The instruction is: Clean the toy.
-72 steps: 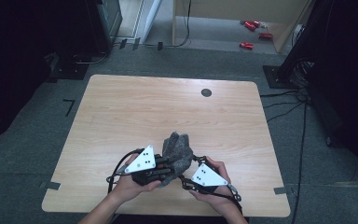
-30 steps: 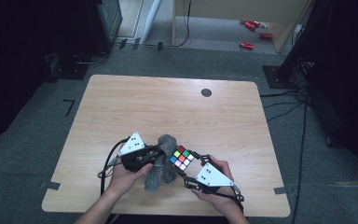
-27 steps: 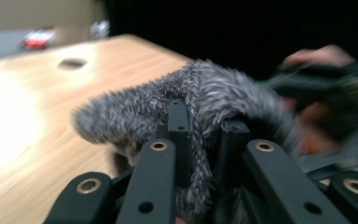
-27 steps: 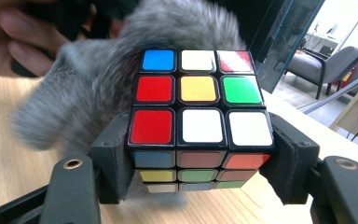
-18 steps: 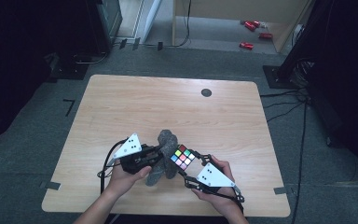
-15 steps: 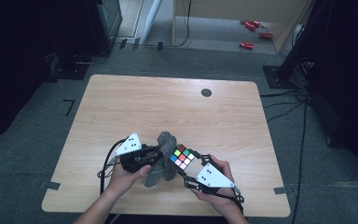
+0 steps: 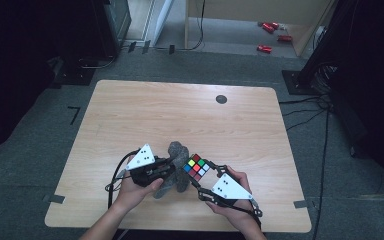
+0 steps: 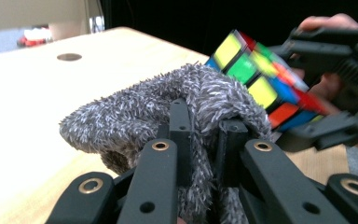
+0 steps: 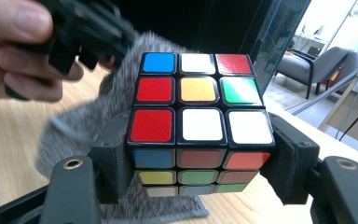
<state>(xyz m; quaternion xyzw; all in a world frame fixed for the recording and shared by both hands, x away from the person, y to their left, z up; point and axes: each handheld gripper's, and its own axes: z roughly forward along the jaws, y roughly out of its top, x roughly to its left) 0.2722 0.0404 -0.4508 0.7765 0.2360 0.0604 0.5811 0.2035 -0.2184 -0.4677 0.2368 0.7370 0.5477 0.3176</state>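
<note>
The cube (image 9: 200, 126) sits clamped between the pads of the right hand-held gripper (image 7: 200, 172), held just above the near middle of the bench (image 7: 180, 115). In the high view it is turned cornerwise to the bench edges, one corner toward the far side; it has no long axis. In the right gripper view its top face tilts toward the camera, showing blue, white and red along the far row.

The left hand-held gripper (image 7: 167, 167) has its jaws pinched tight on a grey cloth (image 8: 168, 107), which bunches up over the fingertips and lies against the cube's left side. From above, the cloth's long axis runs roughly from the near edge away.

The cube's lower rows are in shadow and hard to read. In the left gripper view the cube is blurred and partly behind the cloth. The lower end of the cloth is hidden under the left hand (image 7: 135, 187).
</note>
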